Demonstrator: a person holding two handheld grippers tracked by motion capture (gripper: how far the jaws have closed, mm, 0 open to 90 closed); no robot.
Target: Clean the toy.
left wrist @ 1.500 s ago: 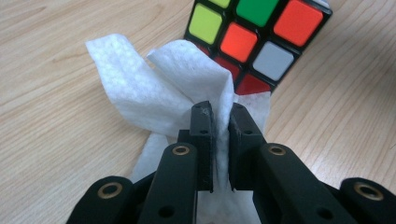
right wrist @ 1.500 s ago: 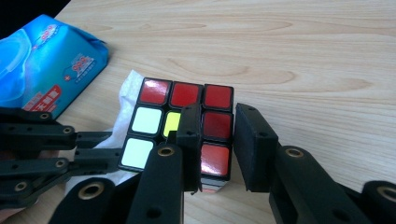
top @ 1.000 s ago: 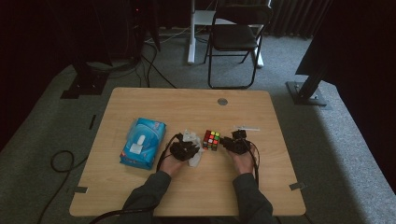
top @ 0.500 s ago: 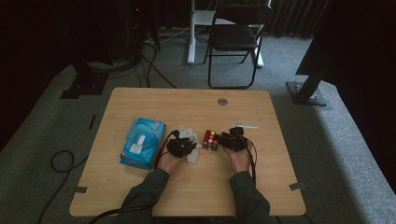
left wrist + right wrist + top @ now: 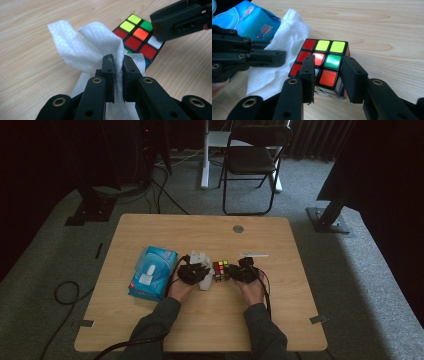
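In the left gripper view, at the bottom centre of the frame, the left gripper (image 5: 117,60) has its jaws nearly together, clamped on a white wipe (image 5: 85,45) whose folds fan up and to the left above the tips. Just behind the wipe, in the upper right, lies the puzzle cube (image 5: 136,40), partly covered by the wipe and by the other gripper's black jaw at the top right corner.

In the right gripper view, the right gripper (image 5: 328,75) rises from the bottom centre; its jaws have just been closing, with a lower corner of the cube (image 5: 322,66) between them. Whether both pads press on it is hard to make out. The wipe (image 5: 279,57) spreads to the cube's left.

A blue wipes packet (image 5: 249,18) sits in the upper left, cut off by the frame edge; its contents are hidden.

In the high view, both grippers meet at the cube (image 5: 220,269) near the centre of the wooden table (image 5: 200,227).
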